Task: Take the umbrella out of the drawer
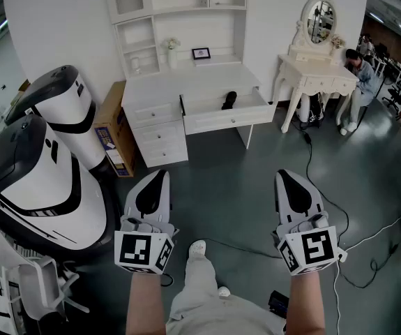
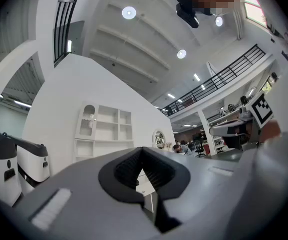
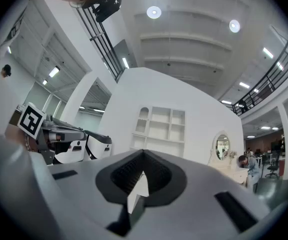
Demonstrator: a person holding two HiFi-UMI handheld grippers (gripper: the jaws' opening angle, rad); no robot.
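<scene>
The small, black, folded umbrella [image 1: 229, 100] lies in the open white drawer [image 1: 228, 121]. Lots of bare floor [image 1: 231, 183] lies between it and the left gripper [image 1: 160, 174] and right gripper [image 1: 284, 175]. Both are pressed together, holding nothing.

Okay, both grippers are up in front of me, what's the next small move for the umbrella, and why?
Probably step forward toward the desk. Its drawer already stands open with the dark umbrella lying inside, but it is well out of reach across the floor. The left gripper and right gripper are both shut and empty, so opening one can follow on arrival.
</scene>
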